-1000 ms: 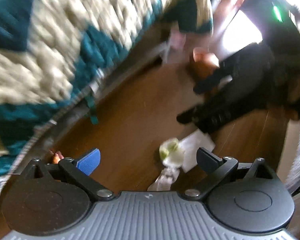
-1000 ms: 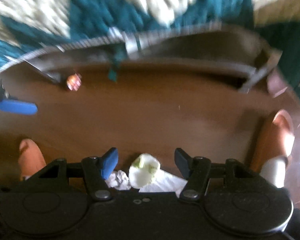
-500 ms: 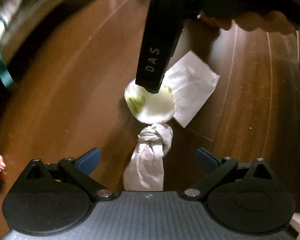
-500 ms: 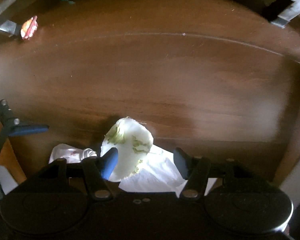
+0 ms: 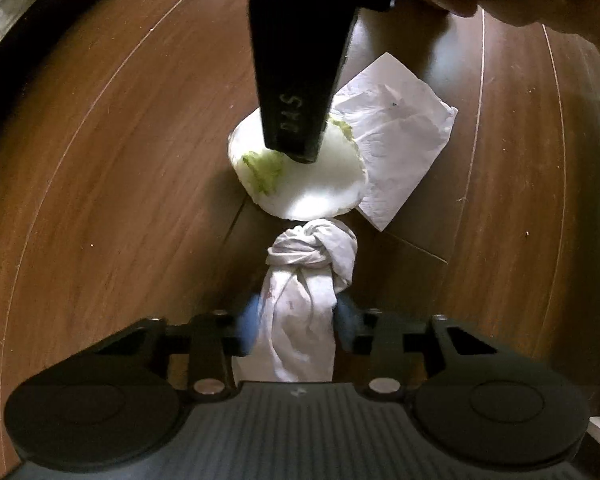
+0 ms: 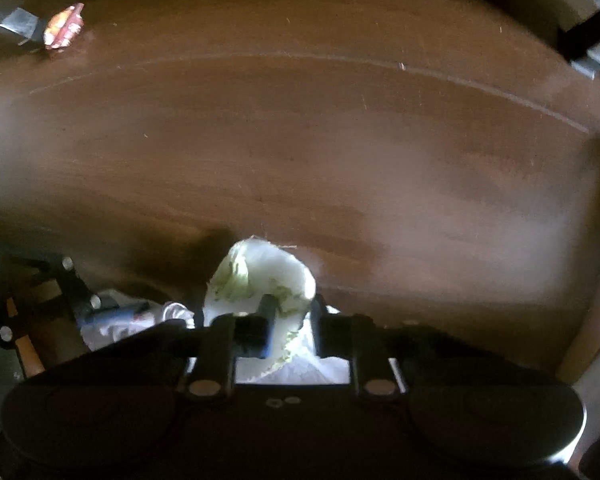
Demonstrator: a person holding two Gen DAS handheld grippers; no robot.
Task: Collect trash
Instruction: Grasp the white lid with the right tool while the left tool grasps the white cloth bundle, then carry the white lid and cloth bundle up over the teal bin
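Down at frame centre, left tool [image 5: 296,318] pinches the knotted white cloth bag [image 5: 306,292], long axis pointing up-frame; right tool [image 6: 290,320] clamps the green-smeared white foam plate [image 6: 260,280].

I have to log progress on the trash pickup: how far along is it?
Nothing looks collected yet. In hand: the left tool is shut on the knotted white bag, and the right tool is shut on the green-smeared white disc, both low at the wooden floor. Left: the flat white napkin and a small orange wrapper.
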